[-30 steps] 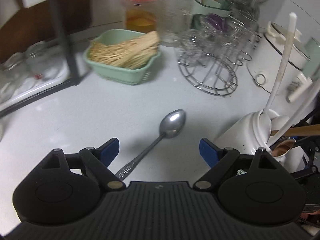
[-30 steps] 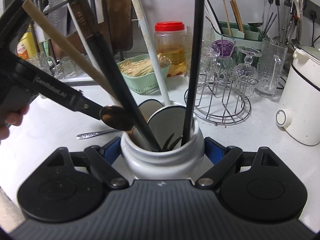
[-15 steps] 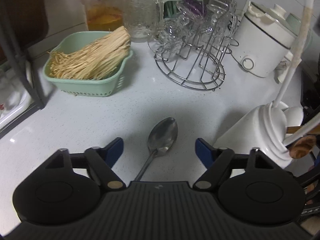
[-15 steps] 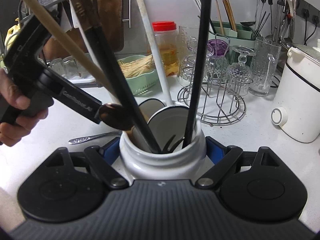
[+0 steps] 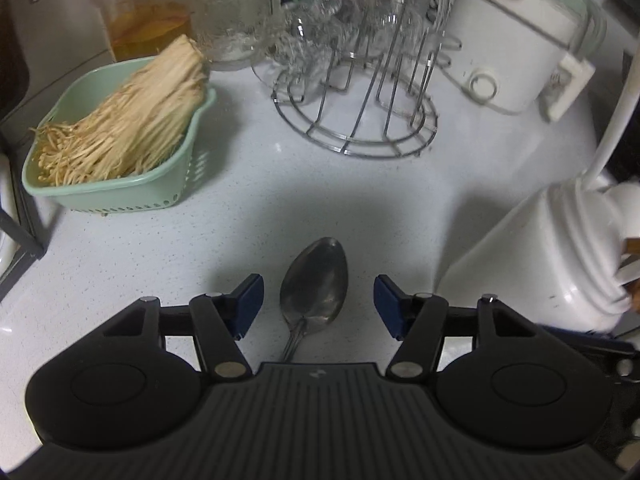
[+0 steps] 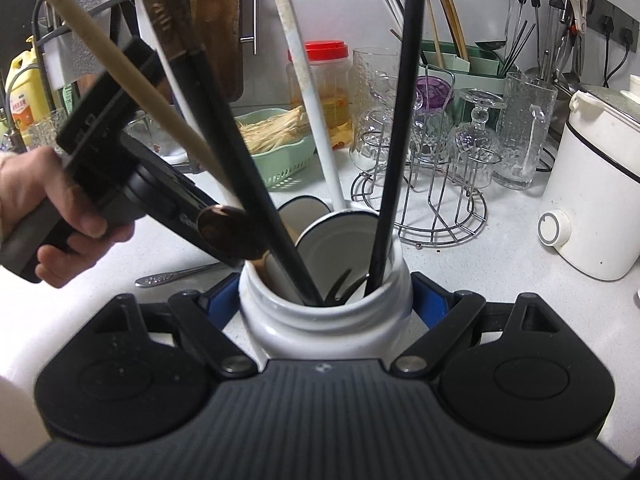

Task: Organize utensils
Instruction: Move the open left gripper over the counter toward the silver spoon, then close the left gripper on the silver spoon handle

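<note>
While right gripper (image 6: 325, 300) clamps crock (image 6: 326, 320), left gripper (image 5: 318, 300) (closing) straddles spoon (image 5: 316, 280).

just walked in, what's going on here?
Utensil tidy-up on a kitchen counter. The right gripper is clamped on a white utensil jar already holding several long-handled tools. The left gripper is over a metal spoon lying flat on the counter; its jaws have just been closing, with the bowl of the spoon between them, but the pads aren't touching it yet.
</note>
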Available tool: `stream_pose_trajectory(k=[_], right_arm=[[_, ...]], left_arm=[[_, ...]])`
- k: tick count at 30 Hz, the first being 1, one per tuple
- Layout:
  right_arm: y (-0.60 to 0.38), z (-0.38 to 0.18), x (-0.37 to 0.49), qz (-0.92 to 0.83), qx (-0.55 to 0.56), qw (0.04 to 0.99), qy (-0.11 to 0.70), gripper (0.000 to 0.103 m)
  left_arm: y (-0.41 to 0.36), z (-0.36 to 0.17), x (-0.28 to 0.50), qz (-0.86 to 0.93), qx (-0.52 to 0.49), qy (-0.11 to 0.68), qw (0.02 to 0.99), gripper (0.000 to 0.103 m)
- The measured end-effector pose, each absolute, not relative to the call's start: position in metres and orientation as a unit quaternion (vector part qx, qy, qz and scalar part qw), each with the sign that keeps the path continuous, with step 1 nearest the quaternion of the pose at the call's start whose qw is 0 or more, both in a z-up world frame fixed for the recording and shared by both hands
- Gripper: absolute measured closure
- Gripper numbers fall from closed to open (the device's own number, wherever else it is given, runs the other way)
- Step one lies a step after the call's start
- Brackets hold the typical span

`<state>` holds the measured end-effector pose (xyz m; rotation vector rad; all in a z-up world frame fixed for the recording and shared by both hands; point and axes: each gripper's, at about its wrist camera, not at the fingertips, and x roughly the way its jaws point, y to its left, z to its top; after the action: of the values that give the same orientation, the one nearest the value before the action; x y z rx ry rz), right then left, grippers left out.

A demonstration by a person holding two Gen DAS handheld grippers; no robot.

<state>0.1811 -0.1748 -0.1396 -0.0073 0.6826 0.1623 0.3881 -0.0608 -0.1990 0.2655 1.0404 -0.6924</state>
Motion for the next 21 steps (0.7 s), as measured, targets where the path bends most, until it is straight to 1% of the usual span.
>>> stream_pose_trajectory(k=[2,4,7,9,14,21], right_arm=[[-0.174,-0.139,0.182,0.079,-0.006,0.939,0.334,0.013],[-0.174,-0.139,0.181,0.079,-0.005,0.94,0.333,0.013],[-0.174,-0.14,0.181,0.081,-0.008,0.94,0.331,0.013],[-0.174,-0.14,0.182,0.082,-0.01,0.94,0.331,0.013],[-0.175,-0.14,0.183,0.085,-0.011,0.94,0.33,0.013],[-0.174,-0.139,0.184,0.088,-0.013,0.939,0.331,0.013]], left_arm=[[-0.062,-0.203,0.391,-0.32,0.116,0.491,0.802,0.043],[-0.062,-0.204,0.393,-0.315,0.115,0.492,0.803,0.044],[-0.061,-0.204,0.394,-0.312,0.121,0.491,0.804,0.05],[-0.061,-0.203,0.394,-0.311,0.13,0.492,0.802,0.059],[-0.058,-0.199,0.389,-0.314,0.13,0.494,0.801,0.059],[-0.044,-0.18,0.377,-0.281,0.099,0.479,0.826,0.059]])
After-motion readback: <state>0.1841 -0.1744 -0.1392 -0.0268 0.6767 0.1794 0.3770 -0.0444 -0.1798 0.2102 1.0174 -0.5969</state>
